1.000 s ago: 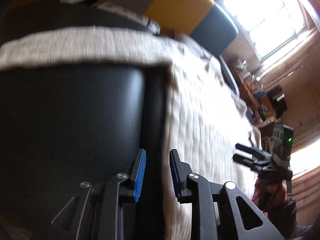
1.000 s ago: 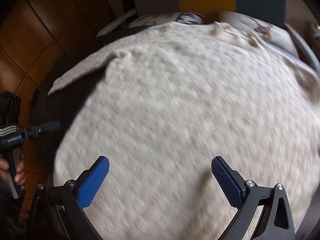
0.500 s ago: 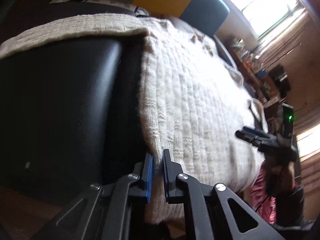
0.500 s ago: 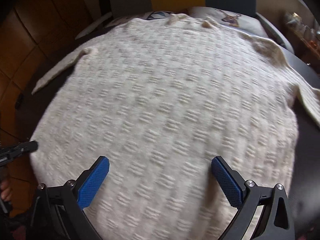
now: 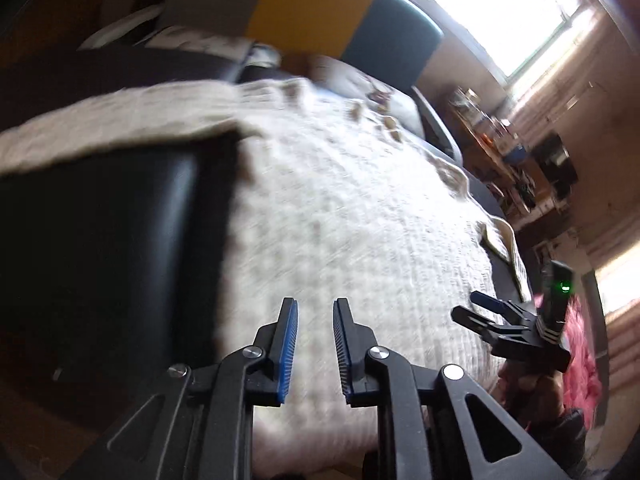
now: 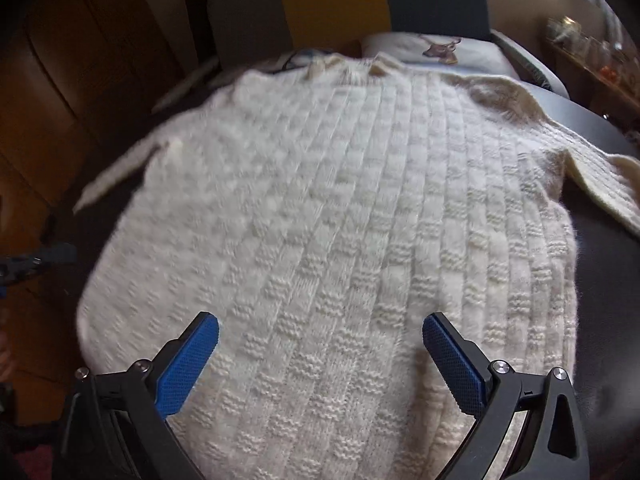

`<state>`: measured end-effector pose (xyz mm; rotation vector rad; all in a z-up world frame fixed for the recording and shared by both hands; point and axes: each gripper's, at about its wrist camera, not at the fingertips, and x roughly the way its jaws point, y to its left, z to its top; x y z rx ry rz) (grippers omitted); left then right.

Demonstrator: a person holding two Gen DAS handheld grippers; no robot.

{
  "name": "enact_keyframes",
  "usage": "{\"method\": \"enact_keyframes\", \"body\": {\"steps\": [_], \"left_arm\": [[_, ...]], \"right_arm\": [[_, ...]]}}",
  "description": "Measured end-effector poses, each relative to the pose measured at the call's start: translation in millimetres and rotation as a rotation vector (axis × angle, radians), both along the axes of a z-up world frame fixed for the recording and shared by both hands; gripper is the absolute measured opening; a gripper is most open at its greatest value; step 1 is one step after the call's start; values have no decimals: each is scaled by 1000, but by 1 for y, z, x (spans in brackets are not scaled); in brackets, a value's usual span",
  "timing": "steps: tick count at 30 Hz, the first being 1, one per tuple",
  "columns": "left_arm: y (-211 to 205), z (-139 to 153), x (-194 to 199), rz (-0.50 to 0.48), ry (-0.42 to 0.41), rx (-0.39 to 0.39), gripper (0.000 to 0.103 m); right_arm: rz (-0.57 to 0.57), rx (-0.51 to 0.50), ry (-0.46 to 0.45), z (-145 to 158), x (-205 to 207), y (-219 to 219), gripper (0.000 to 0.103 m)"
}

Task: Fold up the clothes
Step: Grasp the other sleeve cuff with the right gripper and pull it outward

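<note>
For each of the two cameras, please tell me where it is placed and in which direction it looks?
Left wrist view: sits on the left tongs, low at the sweater's left edge, looking along it toward the window; the right tongs and a hand show.
Right wrist view: sits on the right tongs, above the hem, looking over the sweater toward the collar; the left tongs' tip shows at the left edge.
Both share the sweater, the dark surface and the deer pillow.

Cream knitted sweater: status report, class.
Left gripper open, narrow gap, empty. Right gripper wide open, empty. Cream knitted sweater spread flat, unfolded, on black surface. Nothing in the way.
</note>
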<state>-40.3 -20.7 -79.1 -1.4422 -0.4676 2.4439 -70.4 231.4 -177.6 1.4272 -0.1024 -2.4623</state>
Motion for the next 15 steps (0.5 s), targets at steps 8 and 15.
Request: {"method": "enact_keyframes", "body": {"steps": [8, 15], "left_arm": [[38, -32, -38, -93, -103, -102, 17], [91, -27, -65, -172, -74, -112, 18]], "right_arm": [[-148, 8, 138, 29, 21, 71, 103], [-527, 266, 198, 54, 24, 225, 103]]}}
